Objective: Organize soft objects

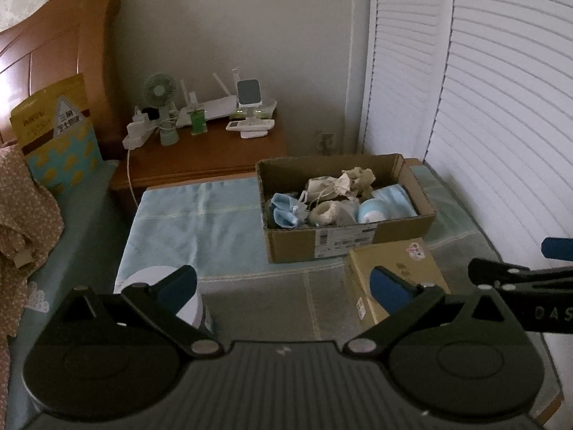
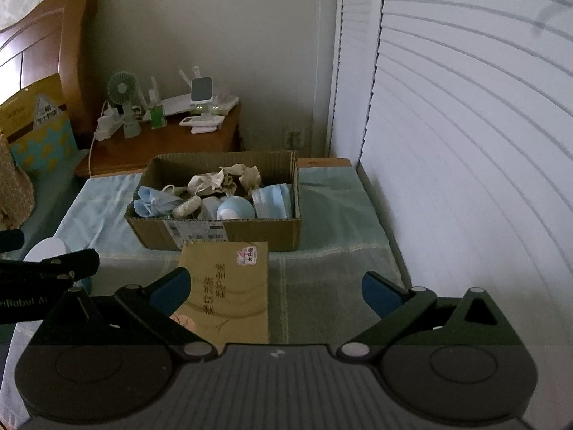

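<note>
Cardboard box (image 2: 215,193) sits toward the far edge of the bed (image 1: 250,297), open-topped, already holding a jumble of soft objects (image 2: 222,193): pale blue cloth at its left end, beige socks or pouches in the middle, a stack of blue masks at its right end. Yellow flat box (image 2: 229,286) lies just in front of it; white round container (image 1: 157,279) near the bed's left edge. Left gripper (image 1: 283,286) hovers above the bed with fingers spread wide, nothing between them; right gripper (image 2: 275,290) likewise wide apart and empty, above the yellow box. Scene fits either items all gathered in or items waiting to be sorted out of the box. For any pick here, judgement: come down over a single piece, pinch a fold near its middle, lift slowly so neighbours don't drag along. Hard to make out: individual items tangle together in dim light; box depth hidden; patterned fabric (image 1: 21,215) at the left edge is cut off.
</note>
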A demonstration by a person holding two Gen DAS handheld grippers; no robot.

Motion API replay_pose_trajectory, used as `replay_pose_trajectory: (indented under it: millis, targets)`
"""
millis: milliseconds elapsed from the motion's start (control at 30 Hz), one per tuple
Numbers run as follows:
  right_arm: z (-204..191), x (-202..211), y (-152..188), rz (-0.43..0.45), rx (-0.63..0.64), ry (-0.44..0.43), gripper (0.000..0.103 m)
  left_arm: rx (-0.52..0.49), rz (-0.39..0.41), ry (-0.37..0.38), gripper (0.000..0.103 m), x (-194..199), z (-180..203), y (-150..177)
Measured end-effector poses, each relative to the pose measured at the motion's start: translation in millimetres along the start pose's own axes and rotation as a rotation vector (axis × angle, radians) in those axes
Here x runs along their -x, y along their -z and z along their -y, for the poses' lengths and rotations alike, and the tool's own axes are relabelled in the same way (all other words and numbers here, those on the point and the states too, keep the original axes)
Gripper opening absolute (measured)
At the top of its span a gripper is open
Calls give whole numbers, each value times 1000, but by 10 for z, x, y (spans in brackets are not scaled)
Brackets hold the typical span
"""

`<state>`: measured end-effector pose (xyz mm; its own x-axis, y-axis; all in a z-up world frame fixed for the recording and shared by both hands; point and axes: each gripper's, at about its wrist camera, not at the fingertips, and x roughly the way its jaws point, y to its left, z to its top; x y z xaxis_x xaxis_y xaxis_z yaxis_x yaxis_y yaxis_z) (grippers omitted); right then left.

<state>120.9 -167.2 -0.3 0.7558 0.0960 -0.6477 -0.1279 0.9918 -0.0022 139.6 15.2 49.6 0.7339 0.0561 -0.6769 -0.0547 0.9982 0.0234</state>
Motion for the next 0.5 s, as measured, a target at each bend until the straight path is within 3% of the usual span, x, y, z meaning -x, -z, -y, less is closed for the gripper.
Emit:
replay_pose_trajectory:
  millis: [500]
  targets:
    - [3,25,-5,10,1,2,103,5,-3,-11,102,10,2,-19]
